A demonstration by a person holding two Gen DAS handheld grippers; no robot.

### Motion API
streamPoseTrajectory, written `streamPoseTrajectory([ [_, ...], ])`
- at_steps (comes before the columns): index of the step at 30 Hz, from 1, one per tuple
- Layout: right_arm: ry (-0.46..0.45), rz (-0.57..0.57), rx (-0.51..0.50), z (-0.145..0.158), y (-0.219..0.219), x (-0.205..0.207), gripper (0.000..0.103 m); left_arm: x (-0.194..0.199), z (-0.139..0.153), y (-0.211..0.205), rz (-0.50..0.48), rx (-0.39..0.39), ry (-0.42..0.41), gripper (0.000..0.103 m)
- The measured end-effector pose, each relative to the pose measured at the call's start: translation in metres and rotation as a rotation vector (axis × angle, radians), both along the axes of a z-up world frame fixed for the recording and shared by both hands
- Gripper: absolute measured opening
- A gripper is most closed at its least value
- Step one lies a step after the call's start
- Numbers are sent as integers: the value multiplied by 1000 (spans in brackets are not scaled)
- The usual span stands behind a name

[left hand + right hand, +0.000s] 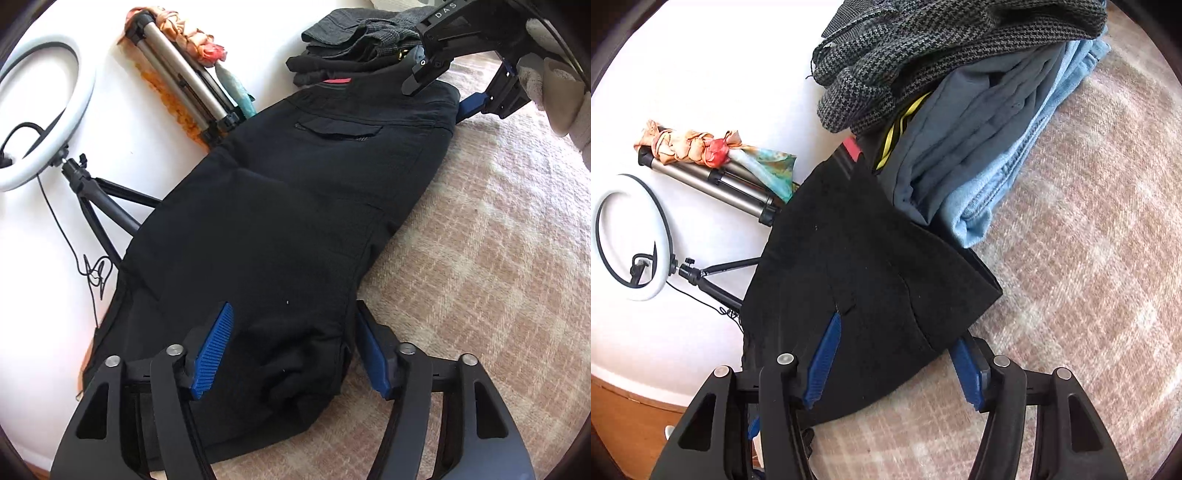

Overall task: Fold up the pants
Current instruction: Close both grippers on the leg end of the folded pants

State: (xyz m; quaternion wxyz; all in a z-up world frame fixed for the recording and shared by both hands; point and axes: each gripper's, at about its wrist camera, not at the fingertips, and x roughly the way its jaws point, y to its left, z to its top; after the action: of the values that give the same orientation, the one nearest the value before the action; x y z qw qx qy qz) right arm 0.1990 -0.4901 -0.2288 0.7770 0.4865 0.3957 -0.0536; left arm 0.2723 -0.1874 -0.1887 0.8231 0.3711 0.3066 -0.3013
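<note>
Lengthwise, black pants (280, 206) lying along the edge of a plaid-covered surface (498, 277), waistband far, cuff end near.
Left tongs (295, 354) straddling the cuff end, half open, gripping nothing; right tongs (897, 362) likewise half open astride the waistband corner, beside stacked clothes (979, 129).

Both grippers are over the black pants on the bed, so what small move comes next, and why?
Probably close the left gripper on the near end of the black pants. Its fingers straddle bunched cloth there, unpinched, and the right gripper sits open at the waist end.
</note>
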Motion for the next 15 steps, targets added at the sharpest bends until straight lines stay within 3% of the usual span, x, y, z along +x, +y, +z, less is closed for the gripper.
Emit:
streamPoseTrajectory([
  [2, 3, -21, -55, 0, 4, 5, 36, 11, -1, 1, 8, -15, 40, 18],
  [3, 11, -28, -77, -2, 8, 8, 22, 13, -1, 2, 10, -19, 45, 14],
  [4, 10, -31, -85, -4, 12, 9, 18, 14, 0, 4, 9, -32, 58, 13],
  [9, -41, 8, -187, 22, 27, -5, 13, 10, 20, 18, 15, -108, 84, 10],
  [15, -118, 18, -284, 64, 45, -50, 12, -21, 35, 34, -36, -101, 97, 10],
])
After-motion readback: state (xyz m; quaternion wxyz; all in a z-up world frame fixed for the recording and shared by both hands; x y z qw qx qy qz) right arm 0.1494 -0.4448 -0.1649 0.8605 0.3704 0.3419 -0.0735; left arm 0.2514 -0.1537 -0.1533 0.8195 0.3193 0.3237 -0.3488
